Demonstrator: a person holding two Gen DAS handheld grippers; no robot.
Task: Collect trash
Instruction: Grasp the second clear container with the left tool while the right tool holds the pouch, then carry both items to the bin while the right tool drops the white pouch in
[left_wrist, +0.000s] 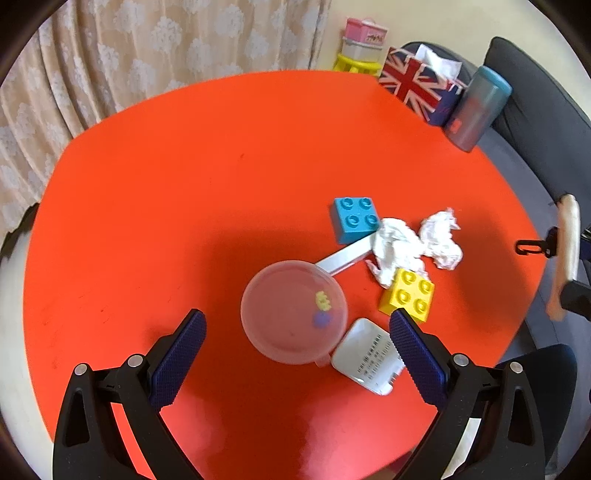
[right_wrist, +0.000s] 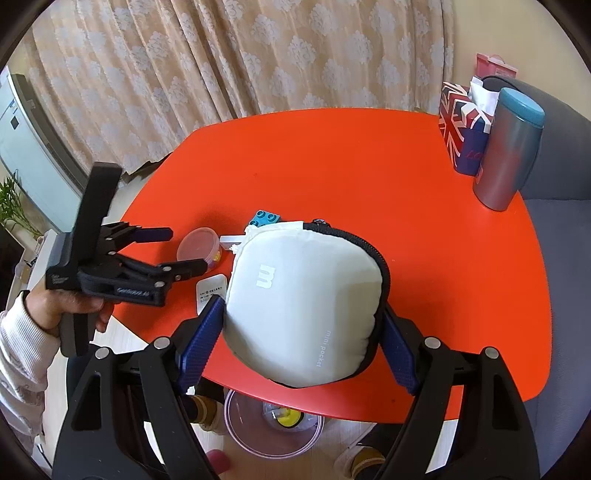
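Observation:
On the red table (left_wrist: 184, 184) lie two crumpled white tissues (left_wrist: 406, 243), a white paper packet with printed barcodes (left_wrist: 367, 356) and a white strip (left_wrist: 347, 256). A clear round plastic tub (left_wrist: 293, 312) stands beside them, with small yellow and purple bits showing in it. My left gripper (left_wrist: 295, 321) is open, its pads on either side of the tub and above it. The right wrist view shows the same left gripper (right_wrist: 184, 249) beside the tub (right_wrist: 199, 243). My right gripper (right_wrist: 303, 336) is shut on a white zip pouch (right_wrist: 303, 295), held over the table's near edge.
A blue brick (left_wrist: 354, 219) and a yellow brick (left_wrist: 408, 295) lie among the tissues. A Union Jack tissue box (left_wrist: 417, 86) and a grey tumbler (left_wrist: 476, 110) stand at the far right corner by a grey chair. A clear bowl (right_wrist: 273, 424) sits on the floor under the near edge.

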